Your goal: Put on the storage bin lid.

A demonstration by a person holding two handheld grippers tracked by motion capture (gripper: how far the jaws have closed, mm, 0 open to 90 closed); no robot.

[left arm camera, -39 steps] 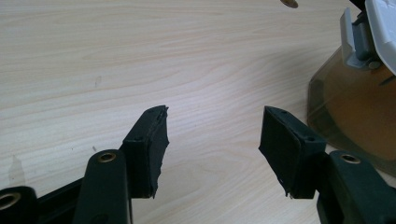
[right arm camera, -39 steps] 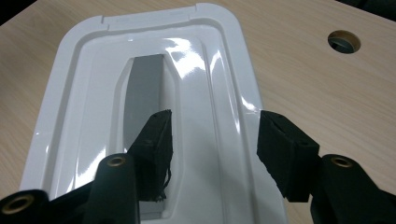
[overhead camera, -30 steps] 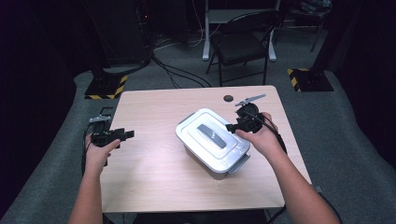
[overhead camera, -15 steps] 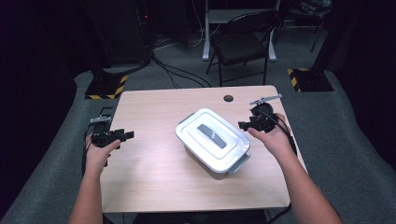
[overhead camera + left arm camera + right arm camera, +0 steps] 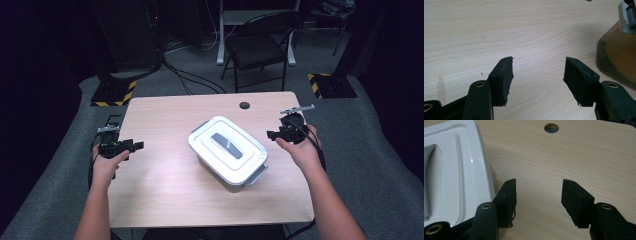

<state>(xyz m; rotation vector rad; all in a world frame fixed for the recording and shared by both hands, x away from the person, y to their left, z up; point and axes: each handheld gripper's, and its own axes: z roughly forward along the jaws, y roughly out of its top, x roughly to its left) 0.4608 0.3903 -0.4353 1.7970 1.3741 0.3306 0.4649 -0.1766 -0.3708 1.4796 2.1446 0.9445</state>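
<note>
Right gripper [image 5: 272,134] nearer — jaws apart, holding nothing. The lidded container [image 5: 228,149] sits mid-table at its 8 o'clock, just beside, long axis running 10 to 4. Left gripper [image 5: 137,145] also agape and empty — container at its 3 o'clock, well apart. Right hand's the likelier reach.

A pale wooden worktop [image 5: 165,200] with a round cable hole [image 5: 244,105] is standing on grey carpet [image 5: 395,165], a dark folding chair [image 5: 260,50] is sitting at twelve o'clock, and black-and-yellow striped bases [image 5: 114,93] are flanking it in dimness.
</note>
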